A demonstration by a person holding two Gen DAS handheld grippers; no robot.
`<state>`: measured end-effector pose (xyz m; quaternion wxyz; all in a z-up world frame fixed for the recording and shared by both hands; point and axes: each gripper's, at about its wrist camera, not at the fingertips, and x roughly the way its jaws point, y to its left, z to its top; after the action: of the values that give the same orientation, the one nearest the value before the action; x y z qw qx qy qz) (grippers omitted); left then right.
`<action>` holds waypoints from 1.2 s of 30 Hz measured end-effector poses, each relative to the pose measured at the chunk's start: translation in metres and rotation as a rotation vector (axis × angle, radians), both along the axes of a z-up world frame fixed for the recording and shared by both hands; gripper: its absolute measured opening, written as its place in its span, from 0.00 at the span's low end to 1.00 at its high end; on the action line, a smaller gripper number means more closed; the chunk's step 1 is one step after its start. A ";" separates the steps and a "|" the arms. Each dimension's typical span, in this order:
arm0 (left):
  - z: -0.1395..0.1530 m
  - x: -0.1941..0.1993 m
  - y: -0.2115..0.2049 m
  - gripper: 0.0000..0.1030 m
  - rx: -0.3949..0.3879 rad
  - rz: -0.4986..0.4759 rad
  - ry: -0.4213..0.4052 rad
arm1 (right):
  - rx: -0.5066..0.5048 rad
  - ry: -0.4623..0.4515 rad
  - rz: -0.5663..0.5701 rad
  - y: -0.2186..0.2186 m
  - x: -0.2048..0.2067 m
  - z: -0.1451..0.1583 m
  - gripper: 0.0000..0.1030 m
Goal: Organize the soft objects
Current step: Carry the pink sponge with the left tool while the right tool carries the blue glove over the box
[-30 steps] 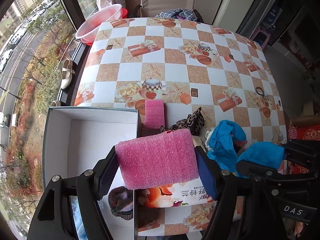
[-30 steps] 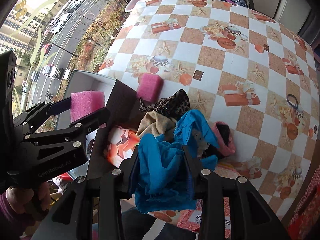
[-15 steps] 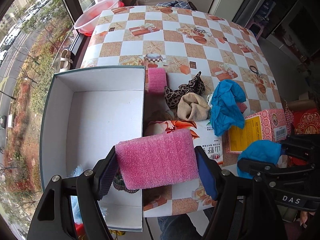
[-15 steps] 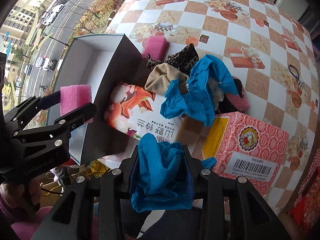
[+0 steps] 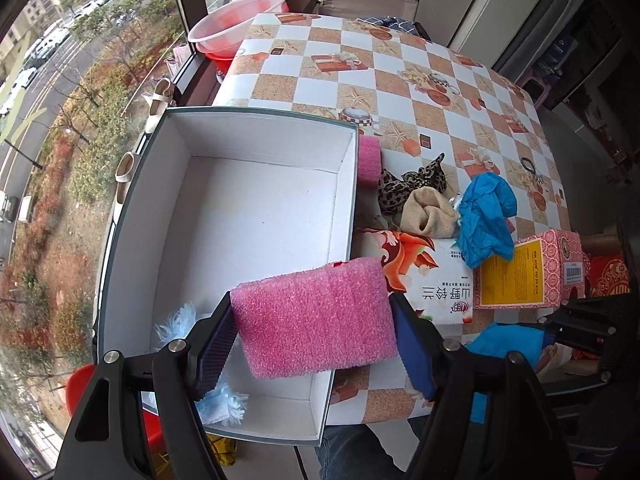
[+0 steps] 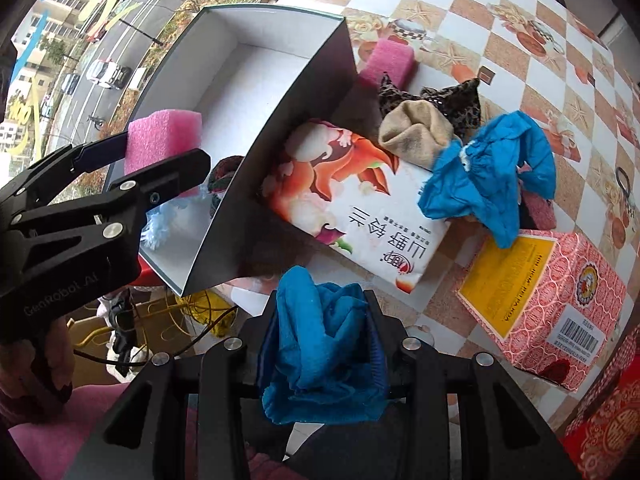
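Note:
My left gripper [image 5: 314, 320] is shut on a pink foam block [image 5: 316, 318] and holds it above the near right corner of an open white box [image 5: 248, 216]; it also shows in the right wrist view [image 6: 160, 140]. My right gripper [image 6: 322, 348] is shut on a crumpled blue cloth [image 6: 320, 340] near the table's front edge. A pale blue fluffy thing [image 5: 180, 320] lies inside the box. On the table lie a second pink foam block [image 5: 369, 156], a leopard-print cloth [image 5: 412, 184], a beige sock [image 5: 428, 212] and another blue cloth [image 5: 484, 216].
A floral tissue pack [image 5: 424, 276] lies right of the box. A pink patterned carton [image 5: 532, 272] stands at the table's right. A black hair tie [image 5: 530, 166] lies further right. A pink basin [image 5: 236, 20] sits beyond the far left corner, by the window.
Both grippers have pulled back toward me and upward with their loads. The left one has shifted left, over the box, so more of the box interior shows.

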<state>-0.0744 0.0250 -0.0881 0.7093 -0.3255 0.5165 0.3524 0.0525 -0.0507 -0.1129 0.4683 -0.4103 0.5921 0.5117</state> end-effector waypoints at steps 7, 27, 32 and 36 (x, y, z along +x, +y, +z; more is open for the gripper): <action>-0.001 -0.029 0.013 0.74 -0.005 0.109 -0.010 | 0.001 -0.002 0.118 0.020 -0.030 -0.001 0.38; -0.003 -0.067 0.050 0.74 0.026 0.267 0.006 | 0.067 0.010 0.195 0.083 -0.056 0.013 0.38; -0.004 -0.072 0.061 0.74 0.034 0.289 0.018 | 0.090 0.016 0.196 0.104 -0.057 0.018 0.38; -0.006 -0.073 0.068 0.74 0.035 0.302 0.027 | 0.101 0.021 0.187 0.117 -0.056 0.019 0.38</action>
<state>-0.1471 0.0929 -0.0944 0.6469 -0.3824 0.4647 0.4684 -0.0040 0.0661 -0.0934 0.4325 -0.4343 0.5294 0.5866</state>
